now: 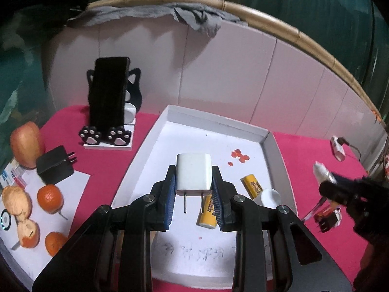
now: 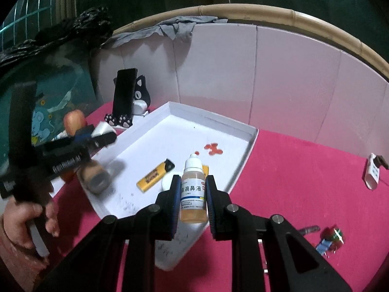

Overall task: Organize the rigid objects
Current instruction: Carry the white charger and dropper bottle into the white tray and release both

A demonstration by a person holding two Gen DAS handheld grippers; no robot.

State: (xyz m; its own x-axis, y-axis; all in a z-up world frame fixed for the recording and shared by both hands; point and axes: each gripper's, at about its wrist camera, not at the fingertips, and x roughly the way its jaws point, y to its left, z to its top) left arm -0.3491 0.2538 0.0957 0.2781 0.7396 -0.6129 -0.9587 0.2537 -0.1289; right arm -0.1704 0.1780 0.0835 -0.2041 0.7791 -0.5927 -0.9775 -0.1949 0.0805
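Observation:
My left gripper [image 1: 193,182] is shut on a white plug charger [image 1: 193,174], prongs toward the camera, held above the white tray [image 1: 155,131]. In the tray lie two yellow lighters [image 1: 252,185] and a white cap [image 1: 268,196]. My right gripper [image 2: 193,189] is shut on a small bottle of nasal drops [image 2: 193,189] with a white cap, over the tray's [image 2: 250,141] right front edge. A yellow lighter [image 2: 155,174] lies in the tray. The left gripper [image 2: 102,136] shows blurred at the left with the white charger.
A phone [image 1: 109,90] leans on a black cat stand at the back left. A black charger [image 1: 54,164], an apple [image 1: 25,143] and several oranges [image 1: 49,197] lie on paper at the left. Small items [image 2: 330,238] and a white adapter [image 2: 372,172] lie on the pink cloth at the right.

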